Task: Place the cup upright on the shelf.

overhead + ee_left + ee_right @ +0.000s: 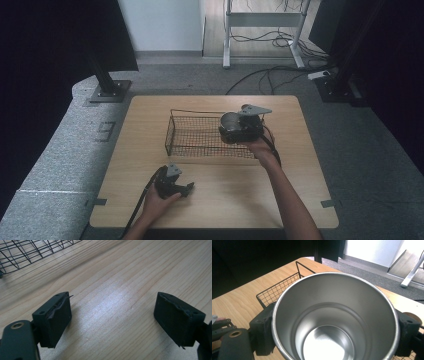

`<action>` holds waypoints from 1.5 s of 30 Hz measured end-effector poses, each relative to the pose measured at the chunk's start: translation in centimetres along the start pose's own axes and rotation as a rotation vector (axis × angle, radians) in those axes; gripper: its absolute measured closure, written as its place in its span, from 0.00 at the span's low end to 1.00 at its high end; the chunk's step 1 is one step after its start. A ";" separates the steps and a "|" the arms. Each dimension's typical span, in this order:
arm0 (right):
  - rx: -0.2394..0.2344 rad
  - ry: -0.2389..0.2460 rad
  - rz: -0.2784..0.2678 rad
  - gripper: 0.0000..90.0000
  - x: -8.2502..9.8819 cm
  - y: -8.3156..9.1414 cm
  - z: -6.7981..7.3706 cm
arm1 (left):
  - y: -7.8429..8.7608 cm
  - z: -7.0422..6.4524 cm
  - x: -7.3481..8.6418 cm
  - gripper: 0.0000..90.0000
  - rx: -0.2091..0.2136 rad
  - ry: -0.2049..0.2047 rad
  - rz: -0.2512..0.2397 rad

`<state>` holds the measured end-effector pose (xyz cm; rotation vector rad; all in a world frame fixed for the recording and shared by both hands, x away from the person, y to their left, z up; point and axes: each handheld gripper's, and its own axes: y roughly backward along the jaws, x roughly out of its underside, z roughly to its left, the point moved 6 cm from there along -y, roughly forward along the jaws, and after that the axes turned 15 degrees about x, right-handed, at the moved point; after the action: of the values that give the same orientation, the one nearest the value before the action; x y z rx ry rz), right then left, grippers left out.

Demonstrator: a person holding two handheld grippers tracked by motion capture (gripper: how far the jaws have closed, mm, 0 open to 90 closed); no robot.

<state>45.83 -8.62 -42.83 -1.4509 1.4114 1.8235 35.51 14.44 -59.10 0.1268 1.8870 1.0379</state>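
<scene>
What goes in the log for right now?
right gripper: shut on metal cup | over wire basket | left gripper: open

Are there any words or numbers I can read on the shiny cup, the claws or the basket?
None: no words, numbers or signs can be read. The steel cup, held in the right claw, is plain metal inside. The left claw, the wire basket and the wooden table carry no writing.
</scene>
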 end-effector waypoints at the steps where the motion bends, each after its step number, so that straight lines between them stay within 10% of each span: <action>1: 0.000 0.001 -0.002 0.16 -0.1 -0.1 0.0 | 0.0 0.0 0.0 0.16 0.000 0.000 0.000; 45: 0.075 -0.053 0.119 0.16 2.3 -6.4 -2.6 | 0.0 0.0 0.0 0.16 0.003 -0.002 0.001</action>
<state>51.32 -8.98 -47.62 -1.2982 1.5516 1.8445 35.50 14.43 -59.09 0.1306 1.8866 1.0351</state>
